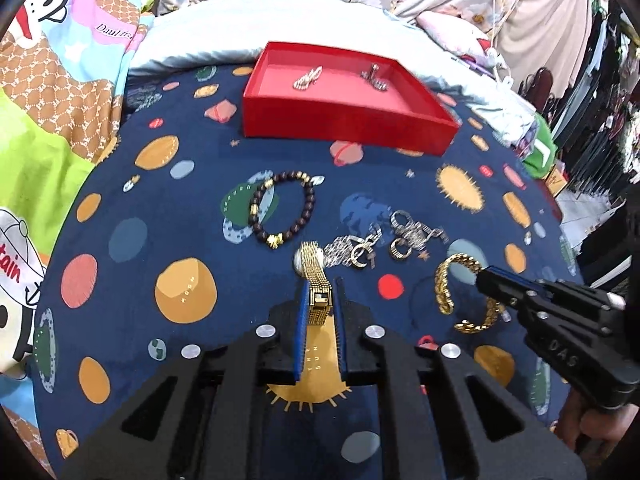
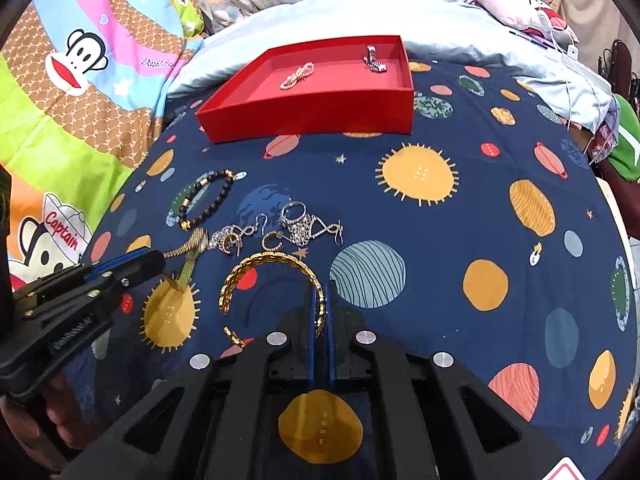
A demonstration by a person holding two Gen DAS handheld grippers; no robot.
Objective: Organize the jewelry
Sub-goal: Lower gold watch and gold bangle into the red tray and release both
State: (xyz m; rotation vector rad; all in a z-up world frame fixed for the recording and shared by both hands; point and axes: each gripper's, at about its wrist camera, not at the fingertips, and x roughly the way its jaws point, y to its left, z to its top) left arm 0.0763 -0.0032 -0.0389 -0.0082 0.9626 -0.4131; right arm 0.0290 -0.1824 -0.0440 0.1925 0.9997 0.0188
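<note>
On the planet-print cloth, left gripper jaws clamp a gold mesh watch; right gripper jaws pinch a braided gold cuff

light: bright, even | shadows: soft | focus: sharp | edges: fisheye bending, dark corners

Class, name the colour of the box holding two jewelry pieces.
Red box; right wrist view shows it best.

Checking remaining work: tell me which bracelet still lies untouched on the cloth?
The dark beaded bracelet; the gold mesh bracelet and gold chain bangle are gripped.
</note>
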